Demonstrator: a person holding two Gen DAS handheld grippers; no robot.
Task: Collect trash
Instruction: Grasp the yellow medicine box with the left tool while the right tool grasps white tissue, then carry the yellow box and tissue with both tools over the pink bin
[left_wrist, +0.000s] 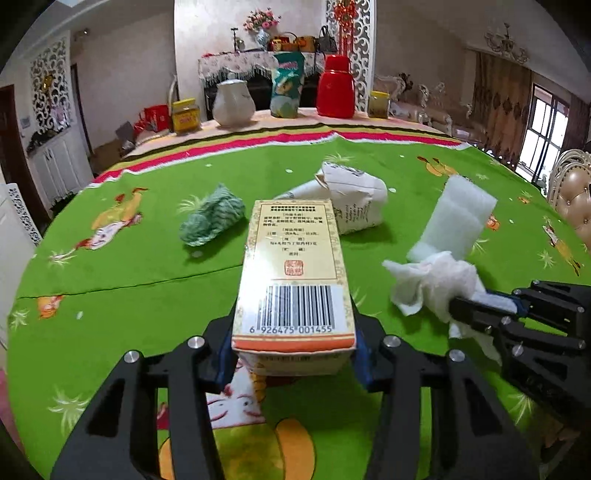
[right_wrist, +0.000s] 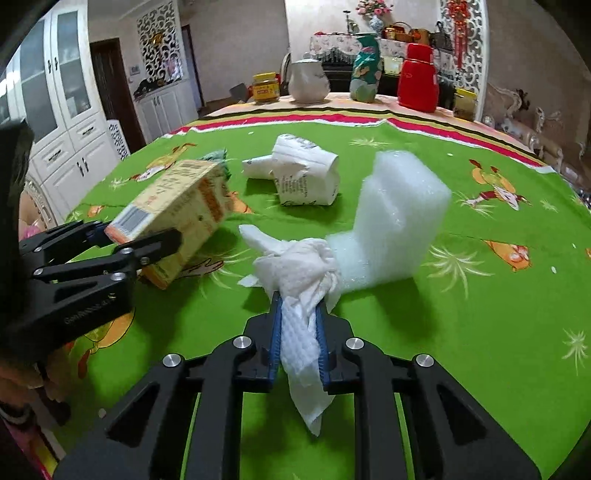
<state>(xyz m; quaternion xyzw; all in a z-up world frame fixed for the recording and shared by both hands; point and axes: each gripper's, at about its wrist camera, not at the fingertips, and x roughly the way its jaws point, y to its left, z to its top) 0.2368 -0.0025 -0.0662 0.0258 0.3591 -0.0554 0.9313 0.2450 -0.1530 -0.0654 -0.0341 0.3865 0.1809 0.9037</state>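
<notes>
The left tool clamps a yellow cardboard medicine box, tilted off the green-clothed bench; the right tool, nearly closed, pinches a crumpled white paper towel.

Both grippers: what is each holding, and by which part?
Left gripper clamps the yellow carton by the sides of its barcode end. Right gripper pinches the crumpled white tissue at its trailing tail.

The box's small print is unreadable, and it hides the crumpled paper's left part.
</notes>
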